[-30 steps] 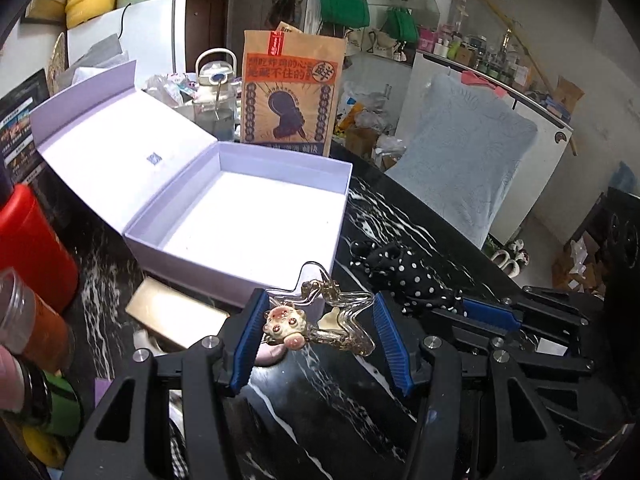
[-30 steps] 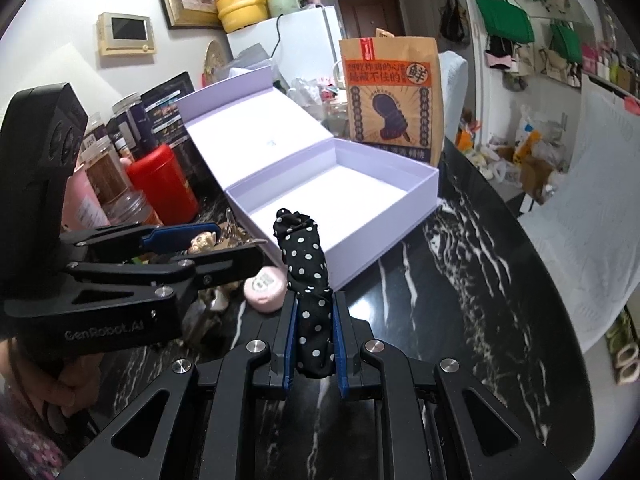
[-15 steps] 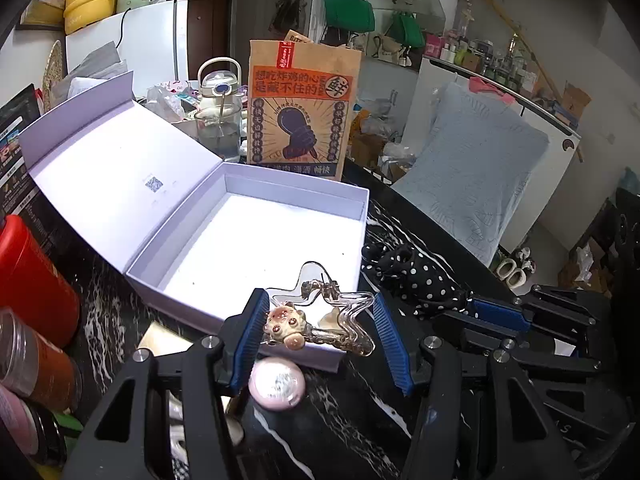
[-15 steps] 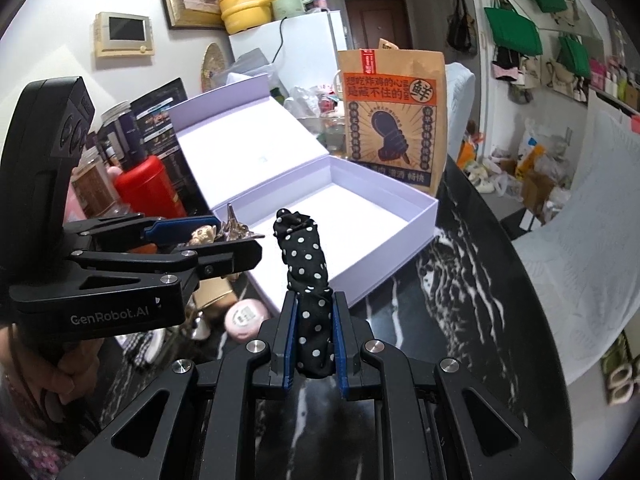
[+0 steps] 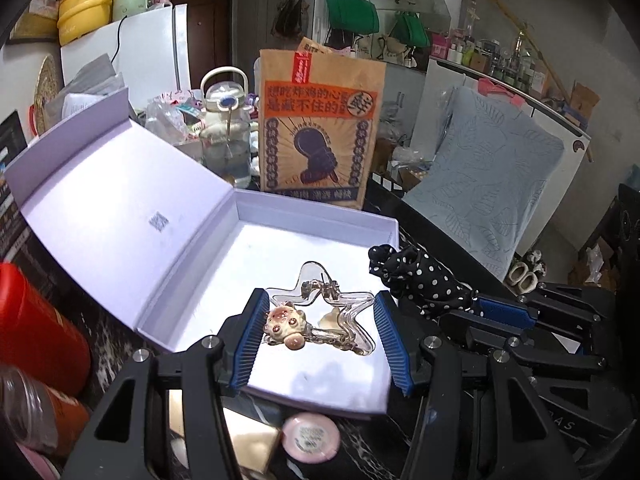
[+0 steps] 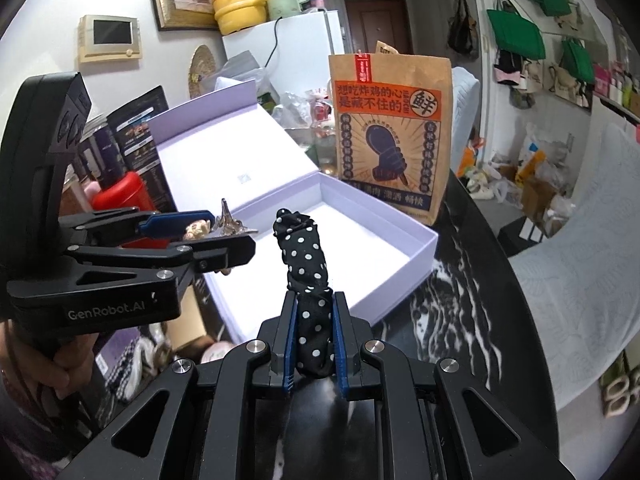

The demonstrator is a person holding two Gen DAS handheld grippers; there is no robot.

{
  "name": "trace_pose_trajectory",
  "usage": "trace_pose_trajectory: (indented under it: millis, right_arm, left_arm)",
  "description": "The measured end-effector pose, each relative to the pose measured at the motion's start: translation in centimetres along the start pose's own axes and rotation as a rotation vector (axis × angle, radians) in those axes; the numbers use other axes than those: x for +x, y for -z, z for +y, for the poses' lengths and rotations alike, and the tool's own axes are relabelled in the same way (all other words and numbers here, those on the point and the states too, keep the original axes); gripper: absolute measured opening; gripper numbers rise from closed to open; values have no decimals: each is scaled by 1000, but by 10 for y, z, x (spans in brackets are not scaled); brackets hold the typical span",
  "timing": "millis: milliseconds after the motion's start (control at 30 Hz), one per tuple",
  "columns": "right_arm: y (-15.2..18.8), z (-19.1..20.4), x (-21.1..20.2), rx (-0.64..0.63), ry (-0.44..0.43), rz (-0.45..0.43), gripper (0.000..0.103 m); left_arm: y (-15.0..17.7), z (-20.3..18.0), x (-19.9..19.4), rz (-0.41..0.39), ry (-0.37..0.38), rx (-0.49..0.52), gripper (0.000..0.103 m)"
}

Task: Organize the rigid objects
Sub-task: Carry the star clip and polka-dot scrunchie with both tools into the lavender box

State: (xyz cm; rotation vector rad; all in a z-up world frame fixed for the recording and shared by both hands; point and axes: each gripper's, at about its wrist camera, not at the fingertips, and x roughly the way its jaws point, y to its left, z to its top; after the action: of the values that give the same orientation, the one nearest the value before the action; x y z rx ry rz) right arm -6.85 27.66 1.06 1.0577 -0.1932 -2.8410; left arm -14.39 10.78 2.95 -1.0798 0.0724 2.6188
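Pointing forward along right gripper [image 6: 313, 344]: polka-dot roll [image 6: 306, 260].

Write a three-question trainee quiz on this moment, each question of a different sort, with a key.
1. True or false: the lavender box stands open, with its lid folded back.
2. What does the right gripper hold? A. the polka-dot fabric roll B. a red canister C. a paper bag
3. Fill in: the left gripper is closed on a clear ____-shaped hair clip with a charm.

Key: 1 true; 2 A; 3 star.
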Motion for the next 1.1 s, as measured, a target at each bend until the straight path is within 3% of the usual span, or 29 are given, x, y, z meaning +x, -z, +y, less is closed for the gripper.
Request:
trace_pose_trajectory:
  millis: [567, 1100]
  right_arm:
    - [-45, -12, 38, -46, -5, -1, 16]
    - [-49, -25, 91, -43, 11, 75, 16]
  left_arm:
    - [-37, 21, 31, 6, -45, 11, 54]
    - [-36, 34, 88, 128, -108, 36, 54]
